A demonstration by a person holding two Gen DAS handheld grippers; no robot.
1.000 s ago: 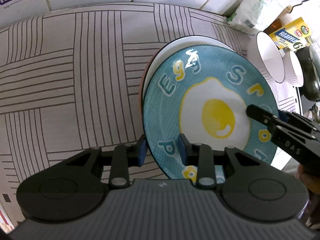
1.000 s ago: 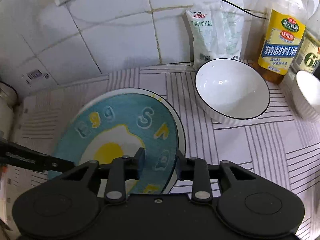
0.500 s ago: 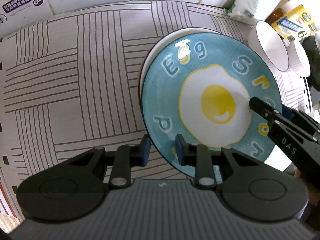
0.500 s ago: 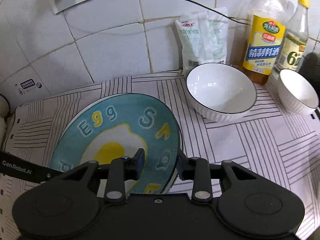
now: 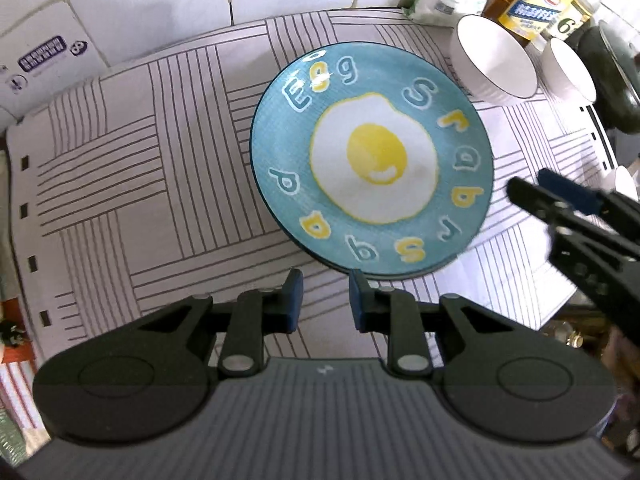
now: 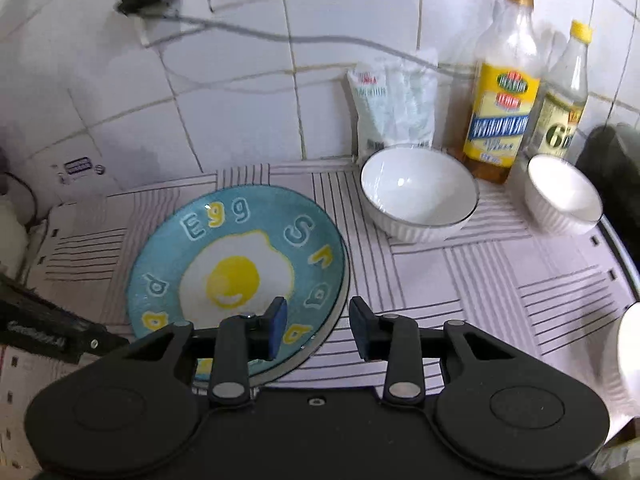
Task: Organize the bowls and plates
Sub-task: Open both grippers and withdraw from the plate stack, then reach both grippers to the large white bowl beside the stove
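Observation:
A blue plate with a fried-egg picture [image 5: 372, 160] lies flat on top of another plate, whose rim shows under it [image 6: 340, 304]. My left gripper [image 5: 325, 300] is open and empty, just short of the plate's near edge. My right gripper [image 6: 318, 328] is open and empty, its left finger over the plate's rim; it shows in the left wrist view at the right [image 5: 540, 192]. A large white bowl [image 6: 420, 192] and a smaller white bowl [image 6: 560, 200] stand to the right of the plates.
A striped mat [image 5: 140, 160] covers the counter. At the tiled wall stand a white bag [image 6: 396, 104] and two bottles [image 6: 504, 88]. A dark pan [image 5: 612, 72] sits far right. A white object [image 6: 630, 352] is at the right edge.
Both grippers have let go of the blue plate and pulled back. The plate was tilted over the white plate and now lies flat on it.

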